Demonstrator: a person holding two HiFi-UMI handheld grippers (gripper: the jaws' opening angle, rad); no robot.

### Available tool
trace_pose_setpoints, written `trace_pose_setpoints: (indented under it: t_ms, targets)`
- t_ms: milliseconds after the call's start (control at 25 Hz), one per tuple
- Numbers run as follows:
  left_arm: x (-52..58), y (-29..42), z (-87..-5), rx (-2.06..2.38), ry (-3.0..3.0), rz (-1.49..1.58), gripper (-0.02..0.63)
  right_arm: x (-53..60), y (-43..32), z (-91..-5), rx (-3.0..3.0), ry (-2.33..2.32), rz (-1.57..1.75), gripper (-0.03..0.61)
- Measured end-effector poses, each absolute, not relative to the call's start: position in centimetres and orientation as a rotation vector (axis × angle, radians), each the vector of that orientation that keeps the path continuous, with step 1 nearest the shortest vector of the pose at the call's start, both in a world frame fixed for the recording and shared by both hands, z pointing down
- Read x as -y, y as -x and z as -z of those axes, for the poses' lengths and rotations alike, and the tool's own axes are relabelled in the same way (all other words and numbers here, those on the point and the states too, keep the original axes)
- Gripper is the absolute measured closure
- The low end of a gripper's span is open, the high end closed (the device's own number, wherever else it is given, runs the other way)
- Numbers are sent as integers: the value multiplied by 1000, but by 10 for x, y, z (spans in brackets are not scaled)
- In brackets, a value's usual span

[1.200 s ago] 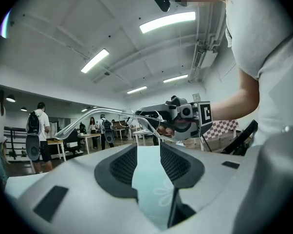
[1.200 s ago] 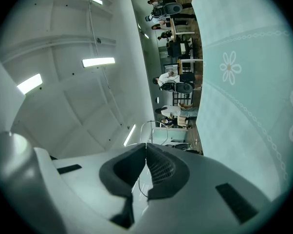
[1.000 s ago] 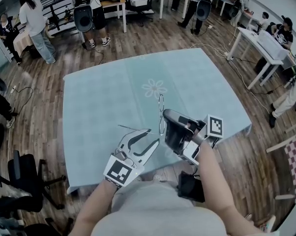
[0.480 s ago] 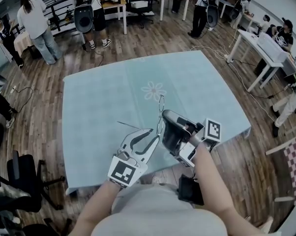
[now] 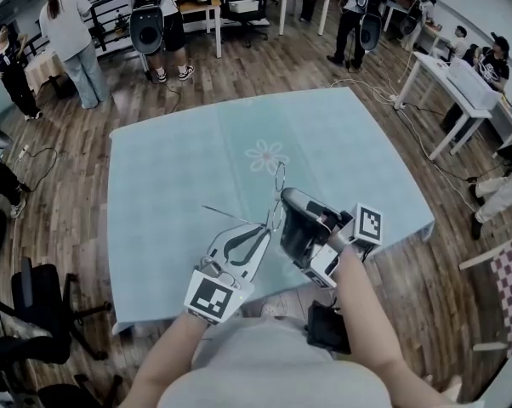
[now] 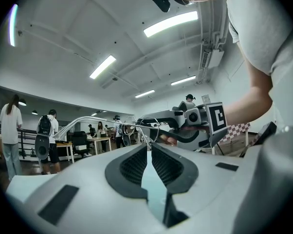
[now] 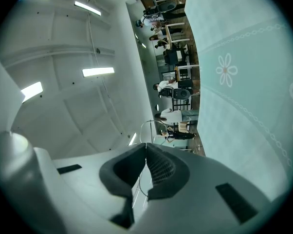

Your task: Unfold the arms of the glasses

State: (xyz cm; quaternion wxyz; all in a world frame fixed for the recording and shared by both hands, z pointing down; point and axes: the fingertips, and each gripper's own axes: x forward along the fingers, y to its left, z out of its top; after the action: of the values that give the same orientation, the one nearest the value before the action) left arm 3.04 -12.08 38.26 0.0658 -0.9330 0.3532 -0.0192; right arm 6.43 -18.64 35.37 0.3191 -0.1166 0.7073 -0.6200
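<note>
Above the blue tablecloth [image 5: 171, 185], the right gripper [image 5: 283, 204] clamps the wire glasses [image 5: 279, 177] by the rim. The left gripper [image 5: 263, 226] has just closed its jaws on one arm [image 6: 108, 121].

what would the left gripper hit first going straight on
The glasses: the left gripper's jaws have just been closing on their arm. Right behind, probably the right gripper holding them; depth is unclear.

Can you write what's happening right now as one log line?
left claw: jaws just closed, pinching glasses arm | right claw: shut on glasses
</note>
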Motion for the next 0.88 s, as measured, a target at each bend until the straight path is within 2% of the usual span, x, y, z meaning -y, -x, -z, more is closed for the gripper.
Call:
trace_pose_setpoints:
  t_ms: [880]
  targets:
    - [142,25,-377,-1203,2814,-67,577,183,-57,-356,-1820,173,1672,566]
